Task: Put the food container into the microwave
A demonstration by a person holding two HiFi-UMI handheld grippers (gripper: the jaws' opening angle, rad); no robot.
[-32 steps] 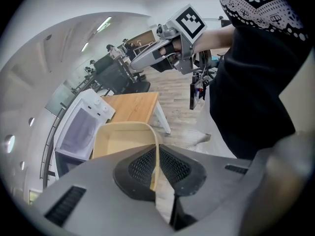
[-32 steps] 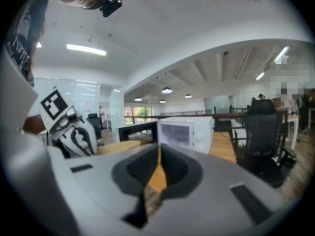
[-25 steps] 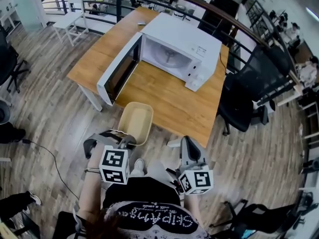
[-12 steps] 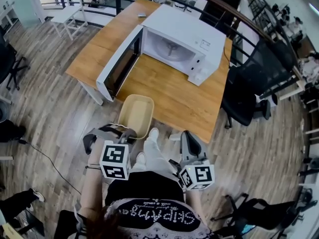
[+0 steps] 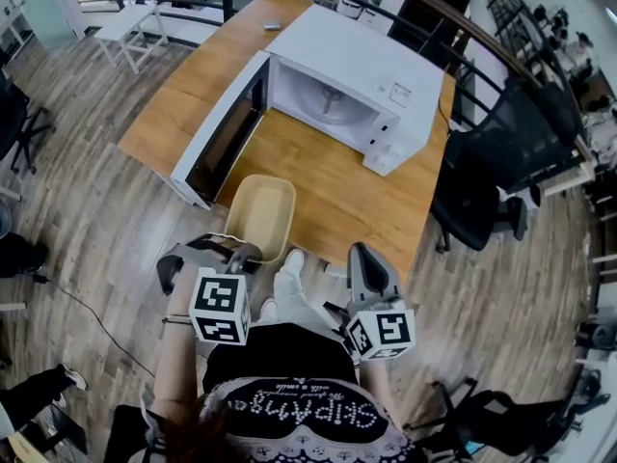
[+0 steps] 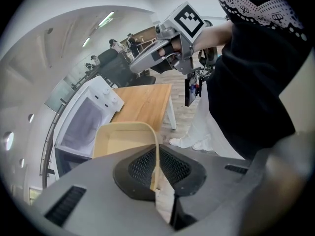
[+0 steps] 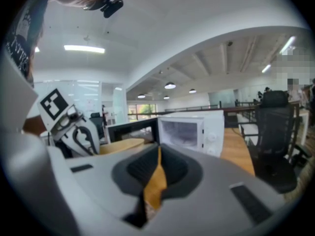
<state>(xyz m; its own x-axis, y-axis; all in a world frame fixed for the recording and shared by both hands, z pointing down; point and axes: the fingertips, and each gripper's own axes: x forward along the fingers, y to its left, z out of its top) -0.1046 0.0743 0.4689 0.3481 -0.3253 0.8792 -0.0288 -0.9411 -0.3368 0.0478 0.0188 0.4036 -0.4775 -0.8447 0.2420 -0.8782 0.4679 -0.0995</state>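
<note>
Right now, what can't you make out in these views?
- Microwave panel print: head view, too small.
- Food container near rim: head view, covered by the left gripper.
- Food container underside: all views, hidden by its own walls.

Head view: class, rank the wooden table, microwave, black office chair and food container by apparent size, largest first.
1. wooden table
2. microwave, door included
3. black office chair
4. food container, though nearest the camera

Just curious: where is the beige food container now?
Head view, left of centre: the left gripper holds the food container at the near edge of the table, before the open microwave.
</note>
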